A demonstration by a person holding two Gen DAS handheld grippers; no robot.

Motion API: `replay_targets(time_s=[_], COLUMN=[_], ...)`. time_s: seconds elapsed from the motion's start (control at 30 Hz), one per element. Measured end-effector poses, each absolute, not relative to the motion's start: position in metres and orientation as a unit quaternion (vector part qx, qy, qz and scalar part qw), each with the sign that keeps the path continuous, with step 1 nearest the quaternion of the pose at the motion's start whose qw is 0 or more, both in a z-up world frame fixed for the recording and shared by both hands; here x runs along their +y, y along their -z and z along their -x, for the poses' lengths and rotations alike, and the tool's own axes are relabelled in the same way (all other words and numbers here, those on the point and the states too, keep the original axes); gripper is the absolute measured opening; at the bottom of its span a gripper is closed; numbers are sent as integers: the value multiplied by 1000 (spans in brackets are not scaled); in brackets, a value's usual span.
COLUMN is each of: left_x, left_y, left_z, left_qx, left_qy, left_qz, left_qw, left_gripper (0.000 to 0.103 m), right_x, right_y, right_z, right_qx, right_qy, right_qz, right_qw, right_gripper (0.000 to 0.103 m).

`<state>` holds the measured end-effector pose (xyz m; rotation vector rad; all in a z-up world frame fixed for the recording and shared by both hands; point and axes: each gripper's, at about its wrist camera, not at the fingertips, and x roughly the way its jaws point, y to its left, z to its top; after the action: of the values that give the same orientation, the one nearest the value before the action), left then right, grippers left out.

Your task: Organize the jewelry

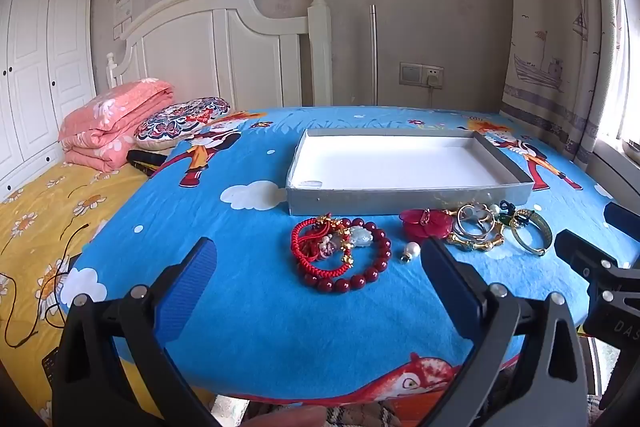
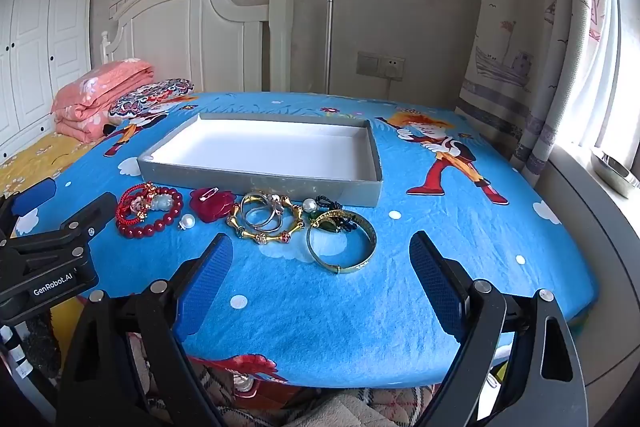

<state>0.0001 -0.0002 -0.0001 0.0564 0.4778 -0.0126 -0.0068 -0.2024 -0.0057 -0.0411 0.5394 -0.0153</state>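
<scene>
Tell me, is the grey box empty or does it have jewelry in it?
Empty. The grey box shows only bare white floor; the jewelry lies outside, on the blue cloth.

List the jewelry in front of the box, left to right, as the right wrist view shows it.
Red bead bracelet → loose pearl → red flower brooch → gold link bracelet → gold bangle. The rings and the dark green piece overlap these, so they are left out.
</scene>
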Motion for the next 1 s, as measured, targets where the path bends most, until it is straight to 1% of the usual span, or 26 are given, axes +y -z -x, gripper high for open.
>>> replay_targets(time_s=[1.0], left_x=[0], left_y=[0], left_z=[0], left_qx=[239], left_qy=[6], left_qz=[-25], left_qw=[971], left_gripper=[99], right_x=[-202], right_y=[8], right_z=[3], right_qx=[273], right_qy=[5], right_qz=[15], right_qw=[962], right_gripper=[85])
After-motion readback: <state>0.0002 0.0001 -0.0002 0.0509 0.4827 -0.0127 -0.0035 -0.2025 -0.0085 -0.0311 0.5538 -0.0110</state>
